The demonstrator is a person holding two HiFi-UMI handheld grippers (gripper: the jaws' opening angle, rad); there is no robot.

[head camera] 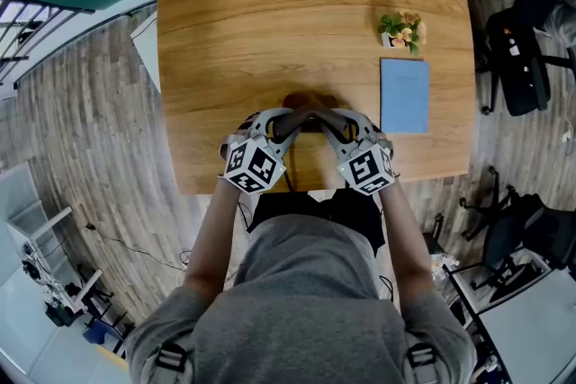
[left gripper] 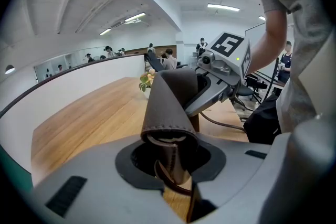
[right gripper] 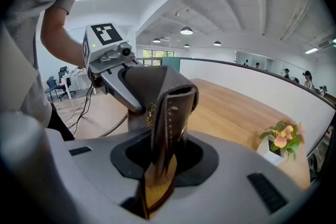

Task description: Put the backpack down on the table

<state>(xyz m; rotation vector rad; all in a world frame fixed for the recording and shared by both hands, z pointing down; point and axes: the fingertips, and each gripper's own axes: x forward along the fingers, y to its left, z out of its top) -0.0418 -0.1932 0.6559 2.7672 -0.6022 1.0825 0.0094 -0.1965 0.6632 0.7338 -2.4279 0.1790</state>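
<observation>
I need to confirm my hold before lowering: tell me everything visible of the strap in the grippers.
The strap is dark brown leather, folded over, with a stitched edge, a small round metal stud and a tan underside. It arches between the left gripper and the right gripper, each clamped on it, above the near edge of the table.

Head view overlooks table [head camera: 270, 13]; gripper views (close) face each other
</observation>
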